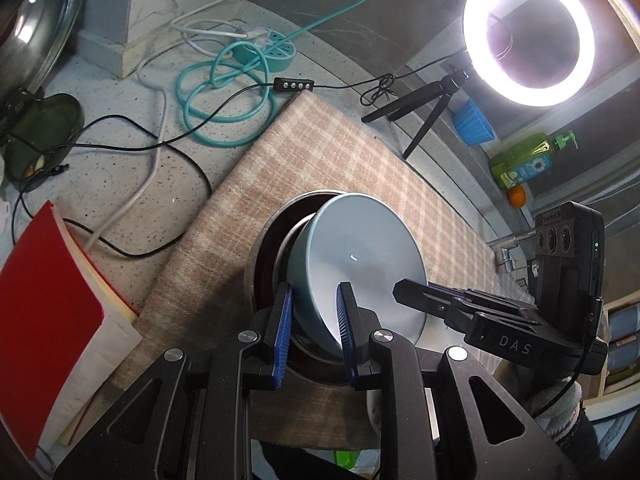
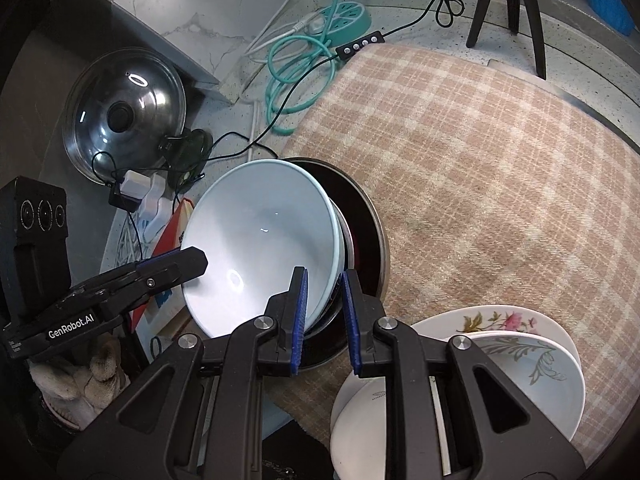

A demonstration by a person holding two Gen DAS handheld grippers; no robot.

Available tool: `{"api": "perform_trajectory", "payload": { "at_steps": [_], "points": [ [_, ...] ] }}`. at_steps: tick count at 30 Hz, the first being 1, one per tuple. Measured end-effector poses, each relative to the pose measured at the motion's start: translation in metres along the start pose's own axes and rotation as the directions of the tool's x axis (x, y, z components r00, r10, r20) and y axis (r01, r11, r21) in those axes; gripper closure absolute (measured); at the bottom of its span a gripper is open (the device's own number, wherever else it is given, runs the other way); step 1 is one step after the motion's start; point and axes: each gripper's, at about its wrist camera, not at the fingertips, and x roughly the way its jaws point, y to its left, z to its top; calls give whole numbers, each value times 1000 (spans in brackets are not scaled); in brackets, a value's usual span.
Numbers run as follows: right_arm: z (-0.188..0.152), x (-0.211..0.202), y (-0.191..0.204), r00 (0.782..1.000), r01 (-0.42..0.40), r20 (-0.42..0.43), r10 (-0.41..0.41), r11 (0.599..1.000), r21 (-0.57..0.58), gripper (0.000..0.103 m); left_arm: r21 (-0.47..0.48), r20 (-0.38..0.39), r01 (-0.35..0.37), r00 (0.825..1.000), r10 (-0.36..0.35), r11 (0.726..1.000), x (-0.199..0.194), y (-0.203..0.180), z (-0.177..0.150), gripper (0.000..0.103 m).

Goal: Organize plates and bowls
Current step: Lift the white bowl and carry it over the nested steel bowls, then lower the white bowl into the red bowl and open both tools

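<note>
Where the counter [image 2: 580, 36] of pale speckled stone meets a marble-veined wall, a beige plaid cloth [image 2: 480, 168] covers most of the working surface, and everything of the task sits on it or is held just above it. A lit ring lamp [image 1: 528, 36] on a small black tripod stands at the far edge of the cloth, with a blue ribbed cup [image 1: 474, 122] and a green pump bottle [image 1: 528, 158] beyond it; the bottle's label is too small to read. A glass pot lid [image 2: 124, 116] leans at the dark corner to the left, and a red-covered book [image 1: 48, 292] lies beside the cloth. Teal and white cables coil around a teal round power strip [image 1: 266, 50].

A pale blue bowl [image 2: 260, 240] is tilted on edge over a dark round metal-rimmed pan [image 2: 368, 240] on the cloth. The left gripper [image 1: 314, 320] is clenched on the bowl's rim, one blue pad inside and one outside; the right gripper [image 2: 325, 304] pinches the opposite rim the same way. Near the cloth's front edge lie stacked flowered plates [image 2: 520, 344] over a white dish.

The right gripper's body reads "DAS" in the left view; the left one's reads "GenRobot.AI" in the right view, above a gloved hand [image 2: 80, 380]
</note>
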Motion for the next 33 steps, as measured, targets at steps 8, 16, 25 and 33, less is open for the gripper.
{"api": "perform_trajectory", "payload": {
  "at_steps": [8, 16, 25, 33],
  "points": [
    [2, 4, 2, 1000, 21, -8, -21, 1000, -20, 85, -2, -16, -9, 1000, 9, 1000, 5, 2, -2, 83],
    [3, 4, 3, 999, 32, -9, -33, 998, -44, 83, 5, -24, -27, 999, 27, 1000, 8, 1, -1, 83],
    [3, -2, 2, 1000, 16, 14, -15, 999, -44, 64, 12, -19, -30, 999, 30, 999, 4, 0, -1, 82],
    [1, -24, -1, 997, 0, 82, 3, 999, -39, 44, 23, 28, -29, 999, 28, 999, -12, 0, -4, 75]
  ]
}}
